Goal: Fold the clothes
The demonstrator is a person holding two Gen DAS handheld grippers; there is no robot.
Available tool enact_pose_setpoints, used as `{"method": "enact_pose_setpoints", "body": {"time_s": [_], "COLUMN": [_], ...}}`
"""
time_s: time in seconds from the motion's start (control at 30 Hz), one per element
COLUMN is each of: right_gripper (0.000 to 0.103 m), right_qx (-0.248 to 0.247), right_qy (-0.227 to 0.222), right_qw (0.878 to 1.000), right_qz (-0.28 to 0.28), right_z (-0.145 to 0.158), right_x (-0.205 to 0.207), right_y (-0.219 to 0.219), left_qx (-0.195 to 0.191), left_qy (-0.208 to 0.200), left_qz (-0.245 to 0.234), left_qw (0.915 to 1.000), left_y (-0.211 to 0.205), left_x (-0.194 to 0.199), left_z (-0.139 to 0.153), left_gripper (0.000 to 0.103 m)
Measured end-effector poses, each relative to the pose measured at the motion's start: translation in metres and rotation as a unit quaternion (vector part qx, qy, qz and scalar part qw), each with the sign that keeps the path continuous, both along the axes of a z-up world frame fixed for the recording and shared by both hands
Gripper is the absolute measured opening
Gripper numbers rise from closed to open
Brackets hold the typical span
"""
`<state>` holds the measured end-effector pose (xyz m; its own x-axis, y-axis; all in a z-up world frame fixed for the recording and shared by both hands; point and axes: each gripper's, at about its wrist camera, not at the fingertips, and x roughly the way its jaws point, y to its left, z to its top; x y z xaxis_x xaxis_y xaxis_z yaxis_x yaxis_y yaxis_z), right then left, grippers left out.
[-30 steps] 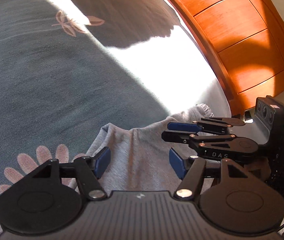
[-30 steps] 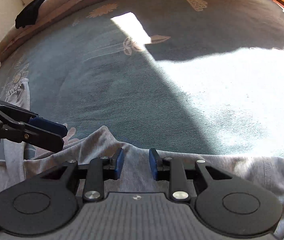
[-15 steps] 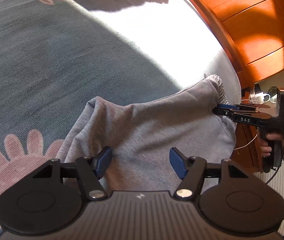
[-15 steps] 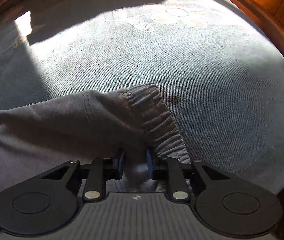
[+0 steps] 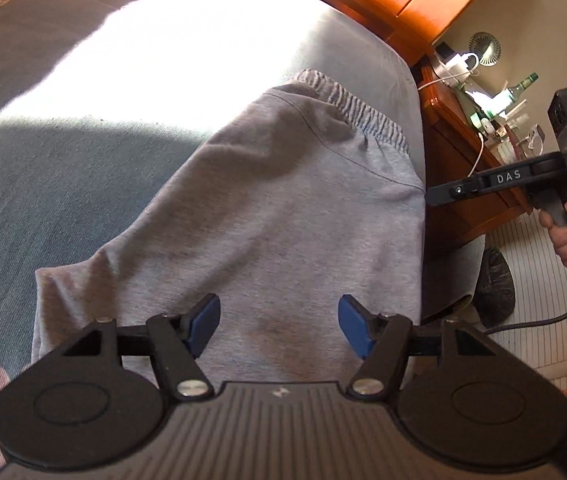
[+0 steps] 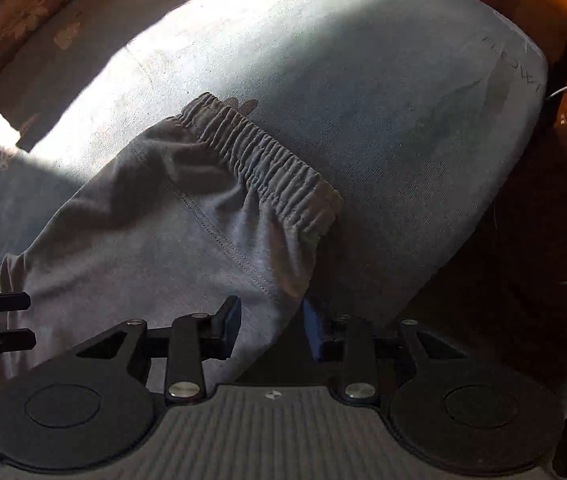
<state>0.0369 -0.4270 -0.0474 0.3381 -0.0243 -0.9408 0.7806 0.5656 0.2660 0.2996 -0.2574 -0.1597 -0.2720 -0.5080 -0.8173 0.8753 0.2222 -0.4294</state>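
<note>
In the left wrist view your left gripper [image 5: 279, 326] is hovering wide and empty over the grey shorts [image 5: 283, 200], now swung round on the bed [image 5: 63, 168], and in the right wrist view your right gripper [image 6: 271, 326] is opening, letting their edge go.

White "DAS" lettering on the black right gripper [image 5: 435, 197] arm.

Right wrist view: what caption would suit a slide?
Right gripper opening around grey sweatpants lying on a blue bedspread.
</note>
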Motion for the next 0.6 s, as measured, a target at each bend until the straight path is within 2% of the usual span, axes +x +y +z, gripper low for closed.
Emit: {"method": "enact_pose_setpoints", "body": {"time_s": [0.07,0.13,0.23,0.3,0.33,0.37,0.43,0.47,0.57,0.6], "right_gripper": [0.039,0.039,0.039,0.039,0.039,0.04,0.048,0.049,0.05,0.055], "right_qx": [0.05,0.067,0.051,0.051,0.044,0.037,0.008,-0.01,-0.058,-0.07], "right_qy": [-0.02,-0.026,0.003,0.006,0.005,0.005,0.007,0.008,-0.01,-0.019], "right_qw": [0.998,0.996,0.997,0.997,0.998,0.998,1.0,1.0,0.995,0.992], "right_qz": [-0.043,-0.06,-0.055,-0.055,-0.049,-0.041,-0.009,0.009,0.083,0.107], "right_z": [-0.012,-0.023,-0.036,-0.038,-0.034,-0.03,-0.017,-0.01,0.015,0.022], "right_x": [-0.011,-0.013,-0.007,-0.007,-0.006,-0.006,0.001,0.005,0.029,0.037], "right_y": [0.004,0.012,0.027,0.03,0.032,0.035,0.041,0.044,0.057,0.061], "left_qx": [0.005,0.008,0.017,0.045,0.055,0.045,0.045,0.05,0.053,0.05], "left_qy": [-0.004,0.0,0.013,0.028,0.034,0.034,0.035,0.035,0.026,0.016], "left_qz": [-0.036,-0.062,-0.087,-0.082,-0.079,-0.076,-0.067,-0.061,-0.029,-0.016], "left_qw": [0.9993,0.9981,0.996,0.9952,0.9947,0.9955,0.9961,0.9963,0.9978,0.9985], "left_y": [-0.001,-0.001,0.001,0.007,0.011,0.018,0.025,0.027,0.035,0.039], "left_x": [-0.016,-0.028,-0.042,-0.047,-0.05,-0.051,-0.051,-0.051,-0.047,-0.044], "left_z": [0.0,0.001,-0.003,-0.016,-0.022,-0.024,-0.021,-0.019,-0.007,-0.004], "left_gripper": [0.065,0.065,0.068,0.07,0.069,0.071,0.073,0.073,0.073,0.073]}}
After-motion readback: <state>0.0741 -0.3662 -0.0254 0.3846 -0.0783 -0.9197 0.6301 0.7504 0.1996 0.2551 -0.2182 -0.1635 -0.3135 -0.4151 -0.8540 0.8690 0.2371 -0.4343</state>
